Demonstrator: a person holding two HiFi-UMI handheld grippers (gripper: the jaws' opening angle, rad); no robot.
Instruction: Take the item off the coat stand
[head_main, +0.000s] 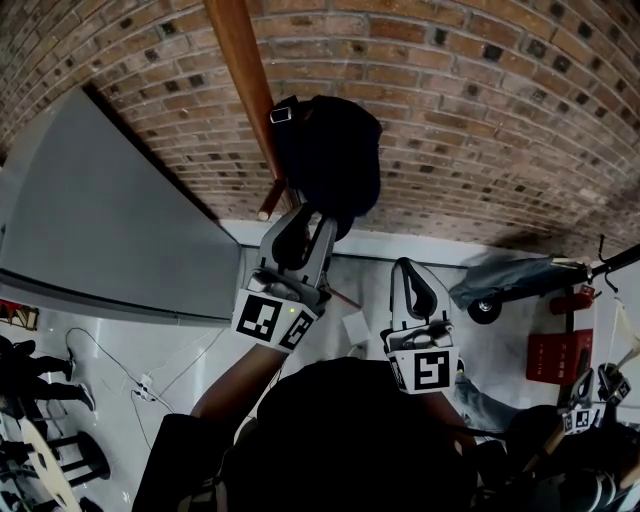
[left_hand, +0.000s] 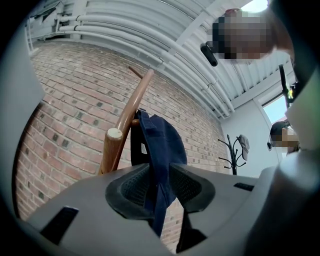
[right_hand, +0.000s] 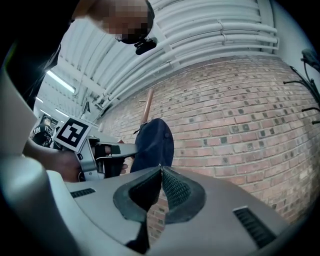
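A dark navy cap (head_main: 335, 150) hangs on the wooden coat stand (head_main: 240, 70) in front of a brick wall. My left gripper (head_main: 305, 215) reaches up to the cap's lower edge and is shut on it. In the left gripper view the cap's fabric (left_hand: 161, 142) runs down between the pads of the left gripper (left_hand: 160, 175), beside a round-ended wooden peg (left_hand: 113, 142). My right gripper (head_main: 408, 268) is lower and to the right, shut with nothing in it. The right gripper (right_hand: 160, 172) looks toward the cap (right_hand: 154, 142) and the left gripper (right_hand: 102, 155).
A large grey panel (head_main: 100, 230) leans at the left of the stand. A black coat stand (left_hand: 233, 152) is by the far wall. Red gear (head_main: 555, 355) and another marked gripper (head_main: 585, 415) sit at the right; people's legs (head_main: 30, 385) show lower left.
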